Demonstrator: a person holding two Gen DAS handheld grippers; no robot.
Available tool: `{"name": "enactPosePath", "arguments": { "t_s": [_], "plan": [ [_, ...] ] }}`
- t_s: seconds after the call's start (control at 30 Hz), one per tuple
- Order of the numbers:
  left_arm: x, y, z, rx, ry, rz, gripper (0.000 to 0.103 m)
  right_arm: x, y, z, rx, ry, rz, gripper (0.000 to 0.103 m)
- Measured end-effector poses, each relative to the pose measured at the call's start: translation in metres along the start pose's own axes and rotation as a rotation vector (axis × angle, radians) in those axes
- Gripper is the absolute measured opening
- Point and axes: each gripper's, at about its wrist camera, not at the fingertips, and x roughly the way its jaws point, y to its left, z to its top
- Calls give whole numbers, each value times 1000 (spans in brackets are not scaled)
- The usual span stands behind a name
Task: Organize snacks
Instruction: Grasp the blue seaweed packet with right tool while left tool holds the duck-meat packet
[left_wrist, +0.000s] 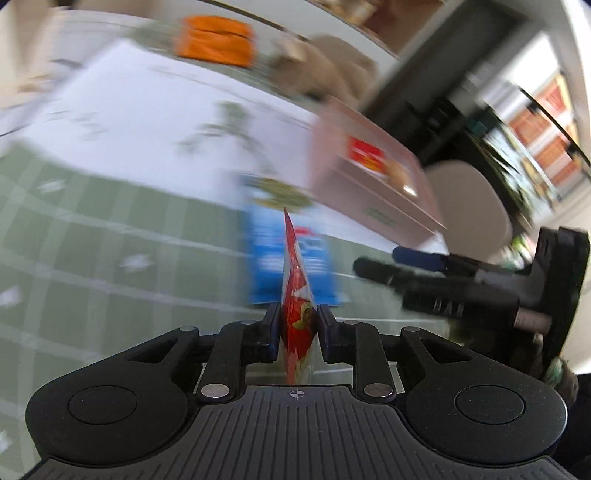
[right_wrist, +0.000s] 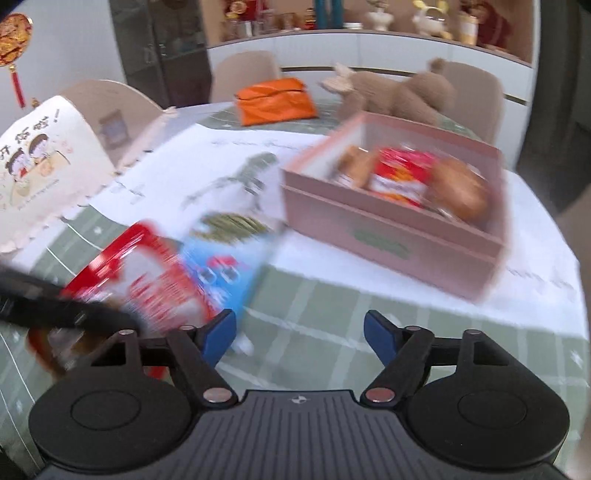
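My left fingers (left_wrist: 297, 325) are clamped on a red snack packet (left_wrist: 295, 295), lifted above the table (left_wrist: 110, 240). My right fingers (right_wrist: 300, 332) are wide open with nothing in them. I'd carry it level over the pink box (right_wrist: 391, 236) rim and drop it beside the other snacks; the blue packet (right_wrist: 221, 273) goes next.

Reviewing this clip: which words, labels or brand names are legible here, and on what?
None is legible.
Pink box: green label, blurred.
Blue packet: print smeared.
Red packet in left tongs: unreadable.
White card: characters too blurred to read.
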Motion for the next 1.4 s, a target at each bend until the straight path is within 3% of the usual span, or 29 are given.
{"name": "enactPosePath", "arguments": {
  "t_s": [0.23, 0.33, 0.43, 0.53, 0.57, 0.63, 0.67, 0.8, 0.97, 1.1, 1.2, 1.4],
  "plan": [
    [-26, 36, -8, -127, -63, 131, 26, 61, 42, 44, 28, 74, 78, 79],
    [-26, 38, -4, -155, -76, 142, 26, 88, 54, 49, 66, 122, 71, 85],
    [-24, 38, 0, -148, -75, 139, 26, 96, 66, 48, 19, 98, 32, 88],
    [-16, 36, 5, -146, -58, 114, 26, 92, 68, 42, -34, 113, 40, 85],
    [-11, 34, 8, -143, -49, 101, 26, 88, 68, 39, -58, 121, 41, 76],
    [-1, 27, 12, -124, -31, 76, 26, 73, 65, 27, -129, 114, 2, 76],
    [4, 22, 14, -109, -18, 61, 26, 64, 60, 19, -148, 111, -14, 67],
    [32, -6, 21, -29, 43, -4, 26, 28, 25, -13, -120, 126, -43, 67],
    [62, -44, 25, 75, 98, -37, 26, -13, -29, -46, -6, 124, -176, 81],
    [72, -62, 29, 113, 115, -17, 26, -27, -61, -61, 114, 123, -191, 87],
    [75, -69, 30, 131, 119, -5, 27, -25, -64, -64, 121, 125, -205, 102],
    [75, -73, 29, 136, 112, 15, 27, -14, -63, -57, 149, 140, -237, 103]
  ]
}}
